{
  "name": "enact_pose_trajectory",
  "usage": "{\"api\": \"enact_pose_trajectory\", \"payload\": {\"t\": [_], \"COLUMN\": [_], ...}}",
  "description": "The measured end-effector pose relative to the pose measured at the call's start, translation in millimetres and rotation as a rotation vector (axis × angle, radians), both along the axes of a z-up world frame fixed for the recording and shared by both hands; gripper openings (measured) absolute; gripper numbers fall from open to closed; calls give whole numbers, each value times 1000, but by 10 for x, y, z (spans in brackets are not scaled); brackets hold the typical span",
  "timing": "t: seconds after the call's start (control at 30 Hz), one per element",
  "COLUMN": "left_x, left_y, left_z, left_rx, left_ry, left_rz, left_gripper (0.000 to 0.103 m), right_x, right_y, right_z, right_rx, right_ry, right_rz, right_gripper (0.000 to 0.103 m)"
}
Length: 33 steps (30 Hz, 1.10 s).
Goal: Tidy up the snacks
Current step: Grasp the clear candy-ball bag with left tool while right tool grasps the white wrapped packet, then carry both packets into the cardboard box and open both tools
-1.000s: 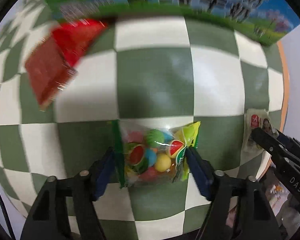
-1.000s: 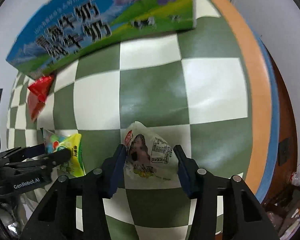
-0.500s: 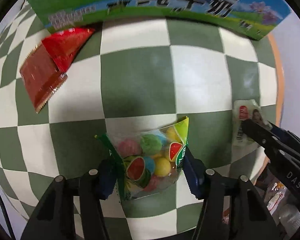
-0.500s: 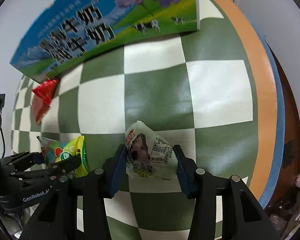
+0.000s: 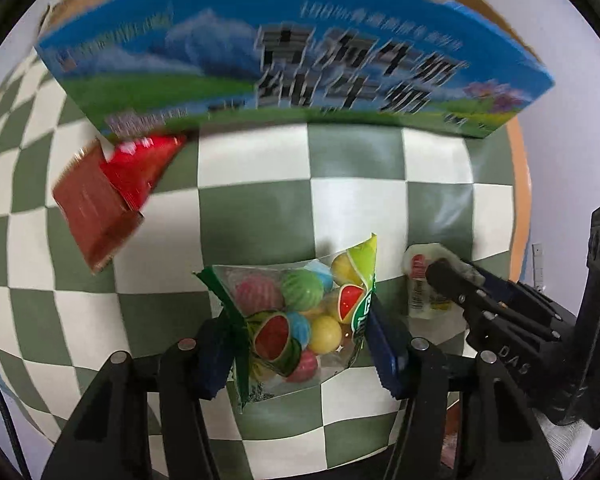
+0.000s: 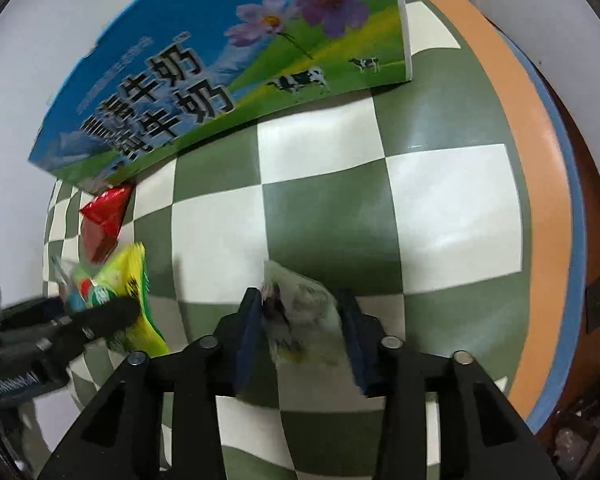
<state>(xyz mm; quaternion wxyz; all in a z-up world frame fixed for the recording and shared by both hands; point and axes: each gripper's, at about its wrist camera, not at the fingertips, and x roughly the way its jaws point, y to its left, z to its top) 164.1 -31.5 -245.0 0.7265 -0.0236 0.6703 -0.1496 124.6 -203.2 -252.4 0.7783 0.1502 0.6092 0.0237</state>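
Lettering "DAS" marks the right gripper (image 5: 452,280); carton (image 5: 292,64) print blurred.

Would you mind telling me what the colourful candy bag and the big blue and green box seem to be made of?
The colourful candy bag looks like thin glossy plastic film: its front is see-through, showing round sweets inside, and it creases between the pads. The big blue and green box is probably printed cardboard: flat stiff faces, with plain brown board along its top edge.

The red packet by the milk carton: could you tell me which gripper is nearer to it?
Left. The left gripper holds the candy bag beside the red packet; the right gripper is farther off.
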Motion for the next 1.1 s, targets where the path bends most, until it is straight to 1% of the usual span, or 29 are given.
{"api": "enact_pose_trajectory", "payload": {"t": [0.03,0.1,0.17,0.23,0.33,0.43,0.47,0.53,0.63,0.7,0.73,0.77,0.83,0.93,1.03,1.1], "left_x": [3,24,30,24,-1,4,7,19,99,184,237,303,462,761,1028,1196], "left_y": [8,-2,-23,-18,-39,27,49,94,181,175,140,150,110,130,204,273], "left_z": [-70,-179,-249,-260,-193,38,161,343,784,1050,1110,1241,1362,1493,1492,1410], "left_rx": [2,4,8,6,3,-8,-19,-39,-95,-117,-121,-129,-134,-104,-58,-18], "left_ry": [18,41,54,58,38,-2,-23,-47,-114,-159,-173,-194,-227,-275,-292,-284], "left_rz": [6,14,19,25,26,25,28,32,43,38,36,37,41,56,73,88], "left_gripper": [55,55,55,55,55,55,55,55,55,55,55,55,56,56,56,56], "right_x": [39,76,102,105,55,26,32,37,82,146,206,246,403,706,958,1081], "right_y": [4,9,35,80,144,139,141,112,62,52,15,-7,-86,-136,-167,-121], "right_z": [-61,-133,-177,-152,-18,101,142,293,639,842,1012,1112,1419,1700,1798,1783], "right_rx": [9,18,2,-15,-31,4,17,62,89,112,126,128,120,82,72,68], "right_ry": [18,21,24,11,-38,-64,-68,-96,-163,-201,-236,-256,-313,-374,-371,-342], "right_rz": [5,9,25,41,56,42,41,24,19,13,7,8,13,20,40,69], "right_gripper": [51,54,52,45,44,44,44,43,43,43,40,39,39,39,39,39]}}
